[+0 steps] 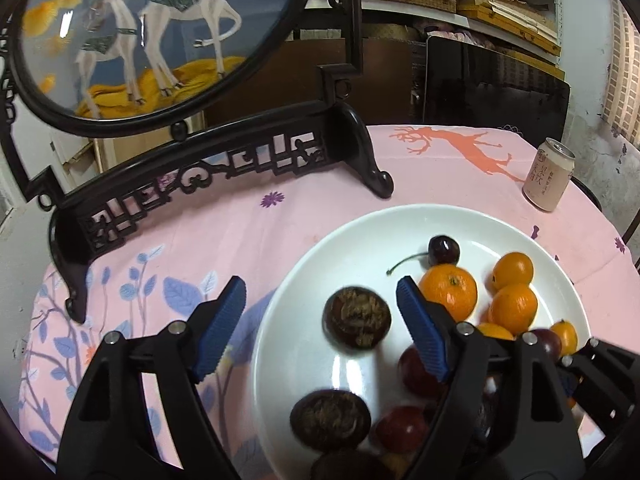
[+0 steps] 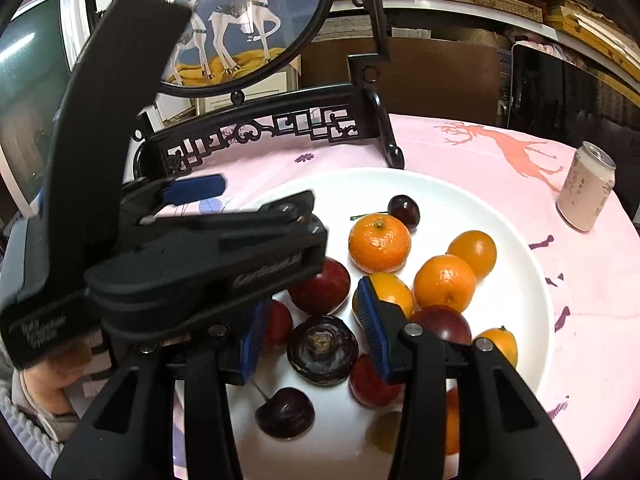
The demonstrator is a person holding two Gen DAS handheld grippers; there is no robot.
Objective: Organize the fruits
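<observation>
Over the white plate (image 1: 304, 280) both claws hang wide open, gripping nothing.

Left claw (image 1: 320, 312) — blue pads straddle a dark water chestnut (image 1: 357, 317) on the plate's left-centre. The right pad (image 1: 420, 332) sits just beside a mandarin (image 1: 449, 291), so that side is tight. A second water chestnut (image 1: 330, 420) lies nearer the camera, with red plums (image 1: 400, 429) next to it.

Right claw (image 2: 312, 328) — fingers spread over another water chestnut (image 2: 322, 350), with a red plum (image 2: 320, 292) beyond it and a cherry (image 2: 285, 412) below. The left claw's body crosses this view and hides the plate's left side; the two tools look near each other.

Fruit is all mixed on the plate: mandarins and kumquats (image 2: 472, 248) right of centre, dark stuff left and front, another cherry (image 1: 443, 250) at the back. My read: the step in hand is the left claw picking the chestnut between its pads.

How to do it well:
- Centre the chestnut between the pads before closing — it looks flat and hard, likely to squirt out if pinched off-centre.
- Keep the right pad clear of the mandarin, or it rolls.
- Come down low enough to catch the widest part, without scraping the glazed plate.
- Hold the right claw off till the left is out.

Pink can (image 1: 548, 180) and carved screen stand (image 1: 208, 172) on the counter are well apart — no issue.
</observation>
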